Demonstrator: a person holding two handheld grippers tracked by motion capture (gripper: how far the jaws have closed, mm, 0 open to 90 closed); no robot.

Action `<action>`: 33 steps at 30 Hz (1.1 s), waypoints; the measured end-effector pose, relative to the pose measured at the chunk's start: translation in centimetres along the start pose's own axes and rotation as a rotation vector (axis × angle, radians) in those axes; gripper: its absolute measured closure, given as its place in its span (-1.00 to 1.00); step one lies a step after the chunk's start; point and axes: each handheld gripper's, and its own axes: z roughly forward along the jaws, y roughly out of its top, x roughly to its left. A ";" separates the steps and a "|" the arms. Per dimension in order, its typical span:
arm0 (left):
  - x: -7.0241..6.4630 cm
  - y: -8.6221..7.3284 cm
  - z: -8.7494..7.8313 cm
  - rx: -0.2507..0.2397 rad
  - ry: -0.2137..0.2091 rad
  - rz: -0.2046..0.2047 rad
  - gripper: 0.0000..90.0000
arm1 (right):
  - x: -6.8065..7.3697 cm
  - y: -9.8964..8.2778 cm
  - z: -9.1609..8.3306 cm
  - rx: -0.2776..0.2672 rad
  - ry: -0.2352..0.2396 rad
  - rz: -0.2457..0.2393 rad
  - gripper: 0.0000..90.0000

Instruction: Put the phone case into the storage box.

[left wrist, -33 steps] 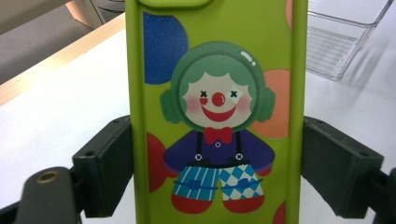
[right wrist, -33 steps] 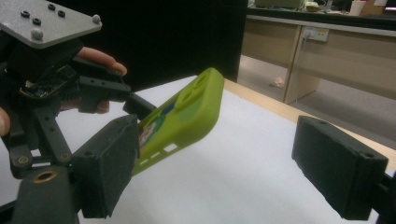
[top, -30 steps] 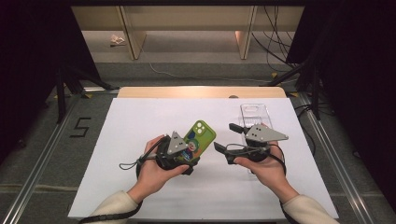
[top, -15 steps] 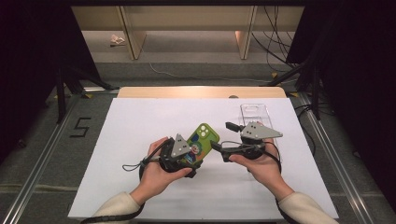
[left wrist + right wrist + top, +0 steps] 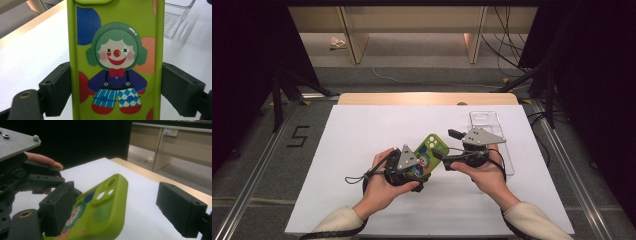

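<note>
A lime-green phone case with a clown picture is held above the white table. My left gripper is shut on it, one black pad pressed against each long side. In the right gripper view the case's camera end lies between the jaws of my right gripper. Its left pad is close to the case and its right pad stands well clear, so the gripper is open. In the high view my right gripper points left at the case's top end.
A clear plastic phone case lies on the white sheet at the back right, behind the right hand. It also appears in the left gripper view as the clear case. A wooden table edge runs along the back.
The right gripper has edged left, closer to the green case's top end. The left gripper and the case have hardly moved.
</note>
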 end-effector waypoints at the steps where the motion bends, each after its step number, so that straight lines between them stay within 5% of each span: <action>1: 0.0 0.0 0.0 0.000 -0.001 0.001 -0.64 | 0.0 0.0 0.1 -0.001 0.002 0.002 -0.62; 33: -0.9 0.2 0.3 -0.007 -0.018 0.029 -0.64 | 0.3 -0.1 2.1 0.031 0.030 0.048 -0.39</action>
